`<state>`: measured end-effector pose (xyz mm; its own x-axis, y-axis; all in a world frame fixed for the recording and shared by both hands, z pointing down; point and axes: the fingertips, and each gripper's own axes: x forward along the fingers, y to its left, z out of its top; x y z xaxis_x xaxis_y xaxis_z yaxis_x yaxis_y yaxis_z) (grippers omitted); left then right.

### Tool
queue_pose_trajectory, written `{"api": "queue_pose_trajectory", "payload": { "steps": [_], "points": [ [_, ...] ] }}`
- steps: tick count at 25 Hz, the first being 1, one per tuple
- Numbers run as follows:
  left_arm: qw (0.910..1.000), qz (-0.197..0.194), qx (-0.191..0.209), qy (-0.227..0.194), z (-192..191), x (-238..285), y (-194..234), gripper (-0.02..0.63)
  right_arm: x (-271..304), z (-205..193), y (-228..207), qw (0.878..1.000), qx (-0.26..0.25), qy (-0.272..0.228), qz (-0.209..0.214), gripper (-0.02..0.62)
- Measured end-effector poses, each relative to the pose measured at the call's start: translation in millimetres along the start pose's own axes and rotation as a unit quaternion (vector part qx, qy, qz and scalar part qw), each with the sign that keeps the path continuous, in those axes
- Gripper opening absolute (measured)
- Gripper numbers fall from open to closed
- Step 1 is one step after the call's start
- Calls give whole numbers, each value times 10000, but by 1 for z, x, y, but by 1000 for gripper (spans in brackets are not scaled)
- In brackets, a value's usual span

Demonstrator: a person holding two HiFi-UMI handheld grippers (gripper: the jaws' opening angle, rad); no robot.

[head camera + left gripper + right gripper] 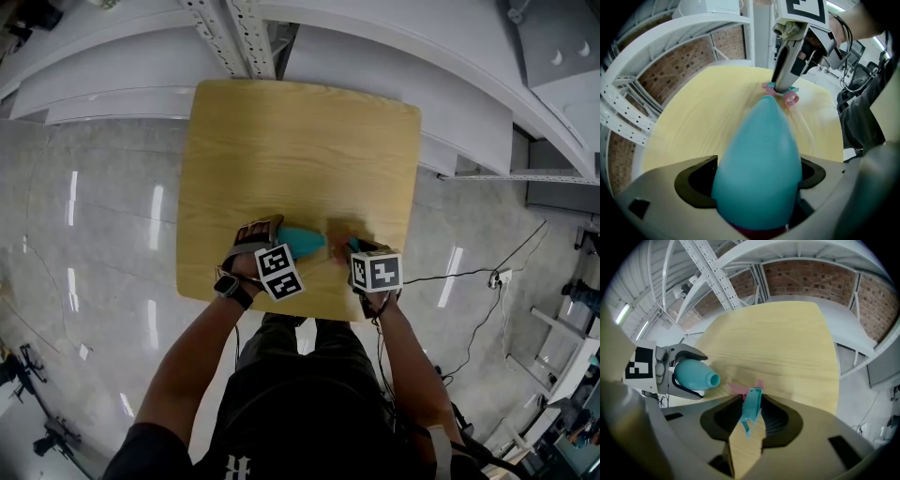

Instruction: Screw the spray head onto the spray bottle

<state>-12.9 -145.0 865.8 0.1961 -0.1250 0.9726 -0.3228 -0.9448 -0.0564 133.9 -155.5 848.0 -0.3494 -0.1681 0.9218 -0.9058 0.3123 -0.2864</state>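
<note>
A teal spray bottle (759, 164) lies on its side in my left gripper (757, 187), which is shut on its wide body. Its open neck (712, 379) points right, toward the right gripper. My right gripper (752, 414) is shut on the teal spray head (751, 408), whose pink part (739, 388) sticks out past the jaws. In the left gripper view the spray head (782, 93) hangs from the right gripper (785, 84) just beyond the bottle's tip, apart from the neck. From the head view, both grippers (272, 236) (359, 247) meet near the table's front edge.
The square wooden table (300, 141) carries nothing else. White curved metal beams (394, 56) run behind its far edge, with a brick wall (820, 275) beyond. Polished grey floor (94, 234) lies to the left, cables (487, 281) to the right.
</note>
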Motion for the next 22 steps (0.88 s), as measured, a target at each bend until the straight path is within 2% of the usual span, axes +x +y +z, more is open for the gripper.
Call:
{"api": "queue_pose_trajectory", "payload": {
  "steps": [7, 15, 19, 22],
  "points": [
    [9981, -34, -504, -358, 1, -25, -2, 474, -33, 6, 2, 9993, -197, -299, 86, 127],
    [9873, 155, -1033, -1201, 32, -101, 2, 476, -116, 38, 27, 9922, -673, -1038, 153, 129],
    [9748, 369, -1249, -1811, 52, -152, 5, 476, -176, 55, 45, 9830, -1025, -1516, 124, 129],
    [9563, 510, -1484, -2467, 68, -199, 6, 476, -227, 70, 63, 9710, -1410, -1931, 37, 127]
  ]
}}
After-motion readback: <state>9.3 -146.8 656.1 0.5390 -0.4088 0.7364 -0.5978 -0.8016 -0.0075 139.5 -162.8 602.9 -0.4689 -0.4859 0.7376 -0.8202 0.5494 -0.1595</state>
